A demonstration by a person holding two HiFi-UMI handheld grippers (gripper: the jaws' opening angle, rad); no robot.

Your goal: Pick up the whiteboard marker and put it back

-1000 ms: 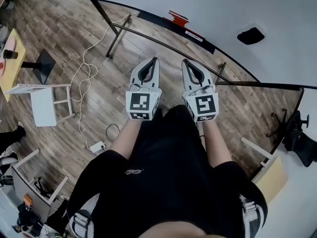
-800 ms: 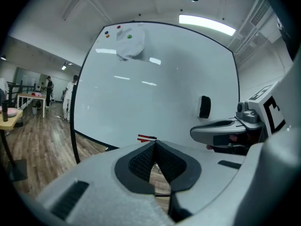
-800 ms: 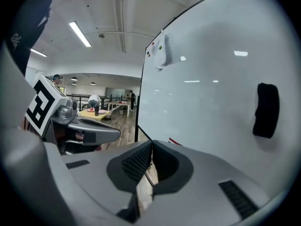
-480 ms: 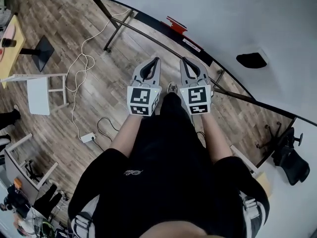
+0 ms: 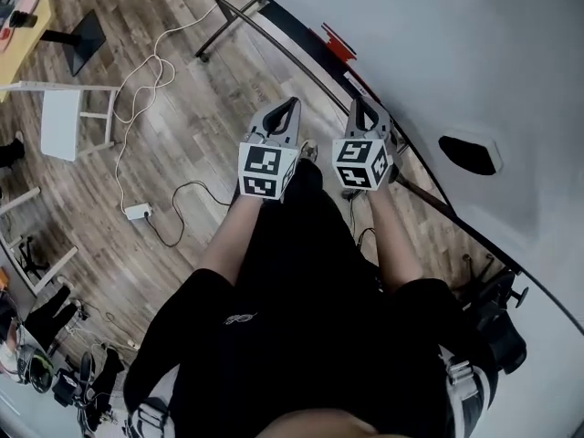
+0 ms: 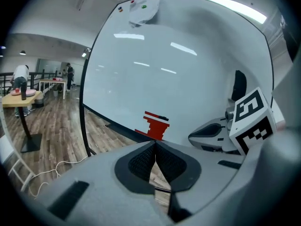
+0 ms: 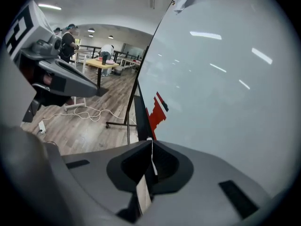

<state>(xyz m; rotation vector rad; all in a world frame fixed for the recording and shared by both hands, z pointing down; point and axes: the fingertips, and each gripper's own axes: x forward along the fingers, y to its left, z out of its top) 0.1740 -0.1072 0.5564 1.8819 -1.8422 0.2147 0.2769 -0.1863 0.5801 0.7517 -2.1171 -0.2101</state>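
- The left tool [image 5: 291, 104] is closed, its tips meeting with nothing between them.
- The right tool [image 5: 359, 103], just to its right, is also closed and empty.
- What looks like the whiteboard marker [image 6: 159, 117], a dark stick, lies on the red holder [image 6: 154, 127] low on the whiteboard [image 6: 178, 69], on the far side of both tools.

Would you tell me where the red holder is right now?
In the head view the red holder sits at the bottom edge of the whiteboard, ahead of the right tool and just to its left.

A white cable [image 5: 119, 172] snakes over the wood floor [image 5: 201, 108] beside a white stool [image 5: 64, 121]
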